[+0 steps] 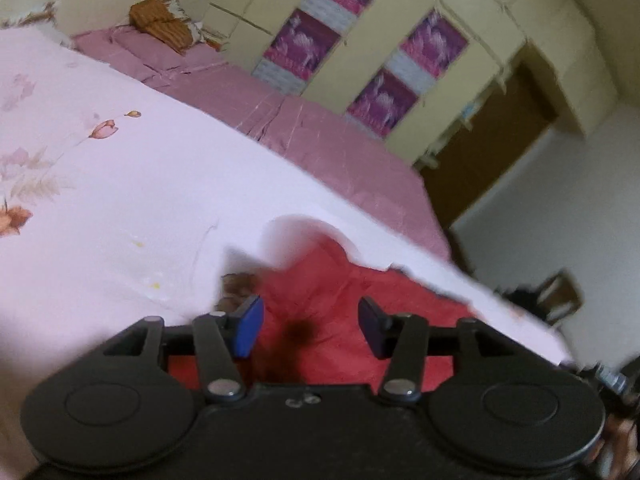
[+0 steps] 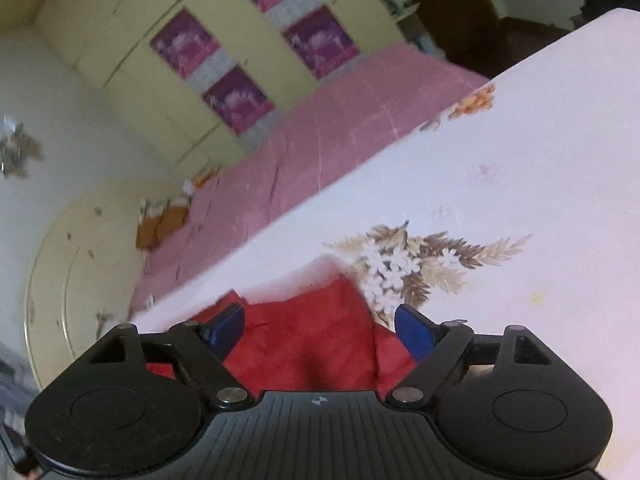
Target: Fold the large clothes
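Bedroom surroundings fill both wrist views: a cream wardrobe (image 1: 400, 40) with purple flower panels stands along the far wall, and a bed under a pink bedspread (image 1: 328, 136) runs in front of it, with an orange-brown pillow (image 1: 160, 24) at its head. Nearer the cameras lies a pale lilac sheet with a floral print (image 1: 120, 184), spread flat over the surface, which looks like another bed, though what is beneath it cannot be told.

A red garment (image 1: 320, 320) lies close under both claws, partly covered by the edge of the lilac sheet; in the right wrist view the same red cloth (image 2: 312, 340) shows creased and bunched between the fingers. The left claw (image 1: 310, 326) has its blue pads apart, with red fabric below the gap but not pinched. The right claw (image 2: 320, 332) stands wider apart and also grips nothing.

As a judgement, the folding seems to stand between two steps: the lilac sheet looks laid over with a straight folded edge, and both claws hold nothing. The red cloth is crumpled, so at least that piece appears left to fold. How many folds the sheet has cannot be told. Both views are blurred.
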`<state>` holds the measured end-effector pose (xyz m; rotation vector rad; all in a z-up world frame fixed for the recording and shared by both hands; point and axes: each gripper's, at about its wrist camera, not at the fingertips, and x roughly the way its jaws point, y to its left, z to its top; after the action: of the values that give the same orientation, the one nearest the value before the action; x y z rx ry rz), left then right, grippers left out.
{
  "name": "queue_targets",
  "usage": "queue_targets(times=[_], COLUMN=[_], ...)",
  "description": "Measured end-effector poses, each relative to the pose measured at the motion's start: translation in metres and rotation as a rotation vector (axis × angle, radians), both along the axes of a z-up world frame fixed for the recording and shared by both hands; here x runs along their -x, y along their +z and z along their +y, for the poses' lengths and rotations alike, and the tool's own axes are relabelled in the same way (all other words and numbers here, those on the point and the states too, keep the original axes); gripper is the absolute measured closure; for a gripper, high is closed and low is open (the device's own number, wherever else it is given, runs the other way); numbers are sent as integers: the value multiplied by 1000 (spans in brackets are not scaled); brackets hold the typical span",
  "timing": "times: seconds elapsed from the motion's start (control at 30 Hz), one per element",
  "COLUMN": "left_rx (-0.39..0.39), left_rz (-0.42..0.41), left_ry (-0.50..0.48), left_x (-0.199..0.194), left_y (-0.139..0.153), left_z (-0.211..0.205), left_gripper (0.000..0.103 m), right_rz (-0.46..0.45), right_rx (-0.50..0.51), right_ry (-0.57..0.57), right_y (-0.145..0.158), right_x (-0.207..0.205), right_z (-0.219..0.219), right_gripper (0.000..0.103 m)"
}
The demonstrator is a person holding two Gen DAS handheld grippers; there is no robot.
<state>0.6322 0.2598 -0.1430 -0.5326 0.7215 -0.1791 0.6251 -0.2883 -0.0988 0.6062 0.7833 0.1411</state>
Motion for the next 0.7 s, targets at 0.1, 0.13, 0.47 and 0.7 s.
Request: queue_targets(times=[0.1, 0.13, 0.47, 0.7], left_rx=[-27, -55, -167, -240], left_rz=[28, 56, 21, -154], left_ry=[-48, -65, -162, -141], left_x=[-12, -19, -39, -45], left_y=[-5, -8, 0, 25], left_z=[0, -2, -23, -37], left_gripper=[52, 52, 97, 98], right_rz=[18, 28, 0, -189], right_rx=[52, 64, 267, 362], right_ry=[49, 65, 193, 115], right_y=[-12, -17, -35, -6], right_x=[-12, -16, -39, -34], right_z=[8, 12, 60, 58], right_gripper=[21, 21, 97, 99])
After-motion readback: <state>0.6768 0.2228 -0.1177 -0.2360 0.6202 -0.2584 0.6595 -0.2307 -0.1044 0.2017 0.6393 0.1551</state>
